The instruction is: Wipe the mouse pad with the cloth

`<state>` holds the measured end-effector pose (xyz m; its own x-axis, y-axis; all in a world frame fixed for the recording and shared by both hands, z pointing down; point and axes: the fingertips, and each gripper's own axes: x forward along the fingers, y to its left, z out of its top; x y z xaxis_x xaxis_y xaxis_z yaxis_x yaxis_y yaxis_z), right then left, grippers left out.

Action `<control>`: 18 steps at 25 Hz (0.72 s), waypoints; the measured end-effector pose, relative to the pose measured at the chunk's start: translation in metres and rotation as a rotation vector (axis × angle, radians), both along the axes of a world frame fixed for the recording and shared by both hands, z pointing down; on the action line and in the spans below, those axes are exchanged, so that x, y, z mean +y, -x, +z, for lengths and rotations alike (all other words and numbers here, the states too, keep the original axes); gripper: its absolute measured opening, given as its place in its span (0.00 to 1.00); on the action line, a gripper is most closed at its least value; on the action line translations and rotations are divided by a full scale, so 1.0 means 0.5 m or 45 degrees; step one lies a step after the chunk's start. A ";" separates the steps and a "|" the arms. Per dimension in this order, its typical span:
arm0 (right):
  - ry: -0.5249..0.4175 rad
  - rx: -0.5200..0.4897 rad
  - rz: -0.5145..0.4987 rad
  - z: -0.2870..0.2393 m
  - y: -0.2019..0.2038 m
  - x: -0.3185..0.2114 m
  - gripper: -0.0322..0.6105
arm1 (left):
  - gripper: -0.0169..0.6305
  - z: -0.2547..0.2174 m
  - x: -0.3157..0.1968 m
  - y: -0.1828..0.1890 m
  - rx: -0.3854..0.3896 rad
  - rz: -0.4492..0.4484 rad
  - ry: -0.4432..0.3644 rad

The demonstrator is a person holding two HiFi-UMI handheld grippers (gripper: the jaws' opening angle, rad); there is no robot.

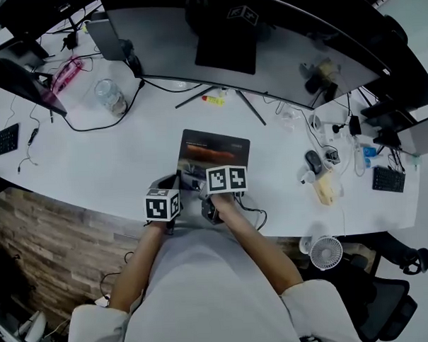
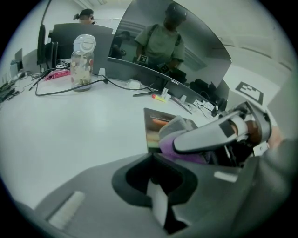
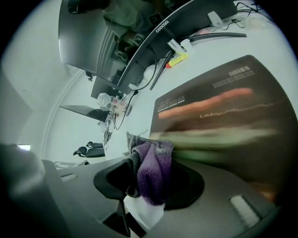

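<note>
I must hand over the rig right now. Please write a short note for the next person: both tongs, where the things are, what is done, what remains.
Left tongs: shut, empty, over the desk near its front edge, left of the mouse pad.
Right tongs: shut on the purple-grey cloth, at the pad's near edge.
Done: the cloth is gripped and at the pad.
Left: wipe across the pad. How much is already wiped cannot be told.

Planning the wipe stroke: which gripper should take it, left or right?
Right. The right gripper is shut on the cloth at the near edge of the mouse pad. The left gripper holds nothing and sits beside the pad.
</note>
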<state>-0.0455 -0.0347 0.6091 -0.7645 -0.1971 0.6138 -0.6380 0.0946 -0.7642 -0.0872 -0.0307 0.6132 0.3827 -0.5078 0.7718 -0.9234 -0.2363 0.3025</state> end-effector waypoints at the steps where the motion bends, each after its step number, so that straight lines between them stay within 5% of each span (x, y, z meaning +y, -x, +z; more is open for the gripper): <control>1: -0.001 -0.002 0.003 0.001 0.001 -0.001 0.35 | 0.03 0.000 0.000 0.000 0.003 0.001 0.003; 18: 0.022 -0.020 0.007 0.005 -0.016 -0.002 0.34 | 0.03 0.002 -0.003 -0.005 -0.004 -0.006 0.007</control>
<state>-0.0373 -0.0356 0.6114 -0.7730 -0.1905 0.6051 -0.6263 0.0778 -0.7757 -0.0845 -0.0322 0.6145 0.3783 -0.5054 0.7755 -0.9253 -0.2305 0.3011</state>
